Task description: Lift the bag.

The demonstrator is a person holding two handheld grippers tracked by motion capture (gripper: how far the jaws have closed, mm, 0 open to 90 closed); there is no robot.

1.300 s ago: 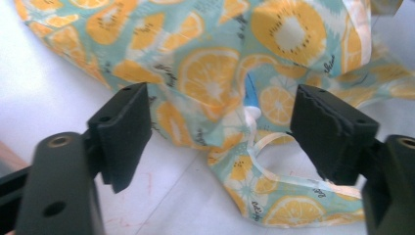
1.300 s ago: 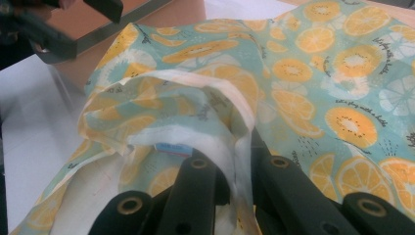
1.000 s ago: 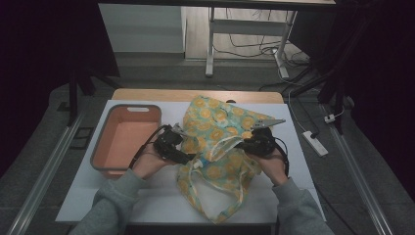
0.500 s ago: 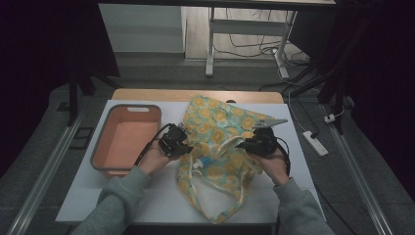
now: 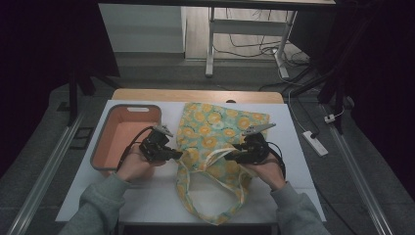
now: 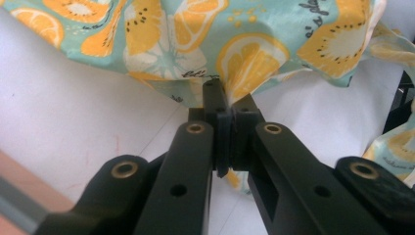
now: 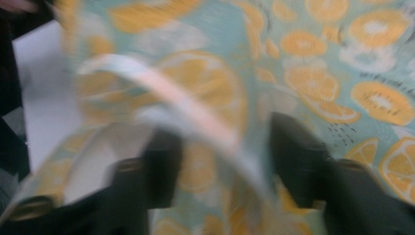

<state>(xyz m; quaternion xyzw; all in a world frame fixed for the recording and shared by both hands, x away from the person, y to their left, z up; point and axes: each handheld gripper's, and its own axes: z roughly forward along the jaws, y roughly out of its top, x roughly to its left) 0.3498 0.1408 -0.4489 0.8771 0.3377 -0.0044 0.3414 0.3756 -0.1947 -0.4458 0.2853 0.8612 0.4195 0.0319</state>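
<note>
Where left tool [image 6: 222, 105] pinches, bag [image 6: 195, 44] edge just ahead.

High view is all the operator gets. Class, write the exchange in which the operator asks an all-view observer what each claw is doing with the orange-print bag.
Operator: Has the left claw gripped the bag?
Observer: Yes, its jaws are closed on a pinched fold of the bag's edge.
Operator: And the right claw?
Observer: Its jaws stand apart, with a pale handle strap running between them; that view is blurred.
</note>
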